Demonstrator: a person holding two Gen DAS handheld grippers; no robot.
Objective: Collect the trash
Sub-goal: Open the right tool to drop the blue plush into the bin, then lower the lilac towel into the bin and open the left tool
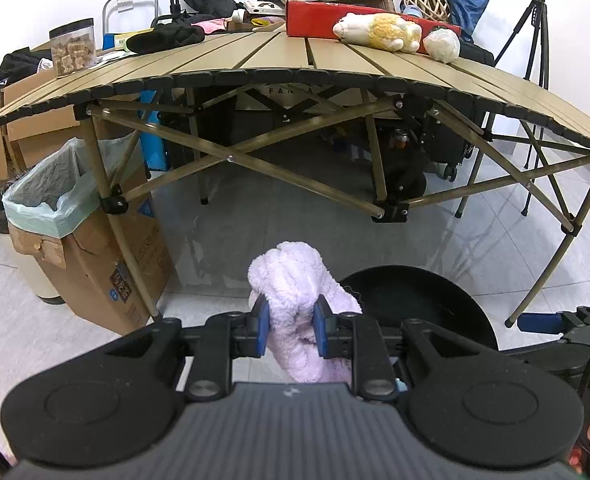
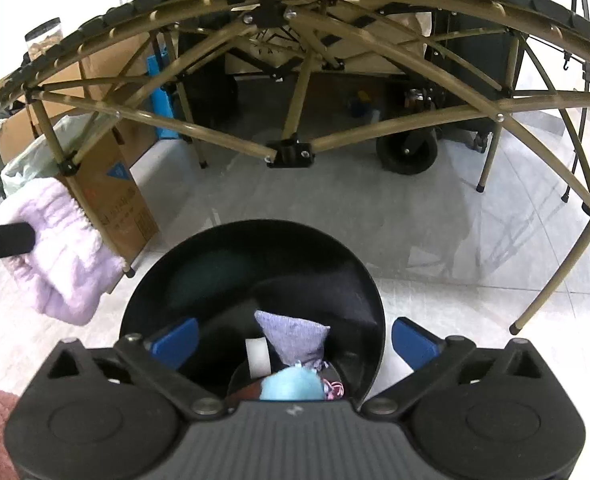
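My left gripper (image 1: 292,322) is shut on a fluffy lilac cloth (image 1: 295,276) and holds it in the air over the floor, in front of the folding table. The cloth also shows at the left of the right wrist view (image 2: 59,248). A round black bin (image 2: 255,264) stands on the floor right below my right gripper (image 2: 295,340), which is open and empty over its rim. Inside the bin lie a grey-purple pouch (image 2: 295,338), a light blue piece (image 2: 291,386) and a white strip (image 2: 257,354). The bin shows in the left wrist view (image 1: 419,300) just right of the cloth.
A cardboard box lined with a pale green bag (image 1: 51,196) stands by the table's left leg. The tan folding table (image 1: 295,60) holds a snack jar (image 1: 73,48), a black cloth (image 1: 165,38), a red box (image 1: 319,18), a plush toy (image 1: 379,32) and a white wad (image 1: 441,44). A tripod (image 1: 535,40) stands at right.
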